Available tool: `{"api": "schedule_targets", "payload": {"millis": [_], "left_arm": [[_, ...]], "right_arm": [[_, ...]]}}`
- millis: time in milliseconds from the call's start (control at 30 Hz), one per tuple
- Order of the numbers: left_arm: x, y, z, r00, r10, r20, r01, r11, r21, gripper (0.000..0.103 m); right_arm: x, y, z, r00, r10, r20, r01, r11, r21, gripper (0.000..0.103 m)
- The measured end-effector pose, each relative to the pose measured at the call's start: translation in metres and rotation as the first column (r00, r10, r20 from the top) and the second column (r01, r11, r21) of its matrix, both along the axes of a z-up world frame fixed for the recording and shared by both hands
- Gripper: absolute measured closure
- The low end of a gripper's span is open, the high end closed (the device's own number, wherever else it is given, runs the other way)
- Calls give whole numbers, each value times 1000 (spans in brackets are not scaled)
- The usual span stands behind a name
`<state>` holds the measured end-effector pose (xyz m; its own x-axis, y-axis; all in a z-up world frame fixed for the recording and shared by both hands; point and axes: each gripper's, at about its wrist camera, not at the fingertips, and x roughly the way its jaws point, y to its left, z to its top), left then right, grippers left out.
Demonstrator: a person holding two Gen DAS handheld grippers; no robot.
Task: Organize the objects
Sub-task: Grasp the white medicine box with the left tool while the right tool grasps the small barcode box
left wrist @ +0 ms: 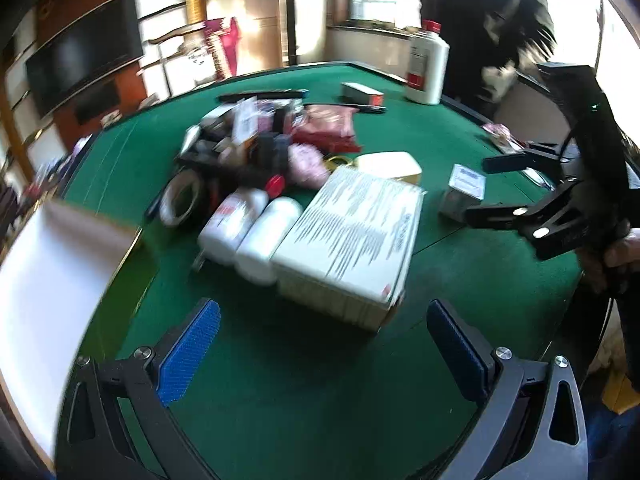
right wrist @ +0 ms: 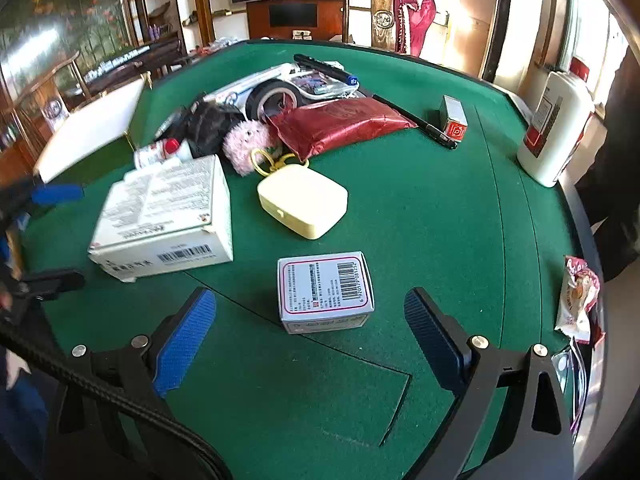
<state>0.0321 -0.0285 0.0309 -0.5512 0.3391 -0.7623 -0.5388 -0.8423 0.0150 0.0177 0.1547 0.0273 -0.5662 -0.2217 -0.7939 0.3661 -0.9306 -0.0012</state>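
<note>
Shut cream case (right wrist: pixel 303 204) beside large white box (right wrist: pixel 168 216)

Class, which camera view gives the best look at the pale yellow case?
The right wrist view: the pale yellow case lies sharp and whole on the green felt. In the left wrist view it is blurred and partly behind the big white box.

Mixed boxes (right wrist: pixel 326 292), bottles (left wrist: pixel 248 236) and pouches (right wrist: pixel 340 124) lie heaped on green felt.

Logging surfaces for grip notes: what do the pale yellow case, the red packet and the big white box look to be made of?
Pale yellow case: smooth moulded plastic, judging by rounded corners and a soft sheen. Red packet: thin crinkled plastic film or foil, glossy creases. Big white box: printed cardboard, matte, with sharp folded edges and a barcode.
</note>
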Motion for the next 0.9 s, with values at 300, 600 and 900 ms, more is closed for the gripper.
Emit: {"api": "schedule_targets", "payload": {"millis": [300, 600, 900], "left_arm": [[-47, 41, -7, 990, -129, 60, 137, 978, -159, 3], [-28, 66, -9, 983, -157, 92, 173, 964, -201, 34], [-44, 38, -22, 983, 21, 181, -3, 995, -97, 30]], "right_arm": [[-5, 36, -1, 997, 5, 74, 8, 983, -181, 6], [-14, 52, -1, 992, -26, 122, 62, 951, -302, 6], [-13, 52, -2, 994, -27, 110, 59, 953, -296, 6]]}}
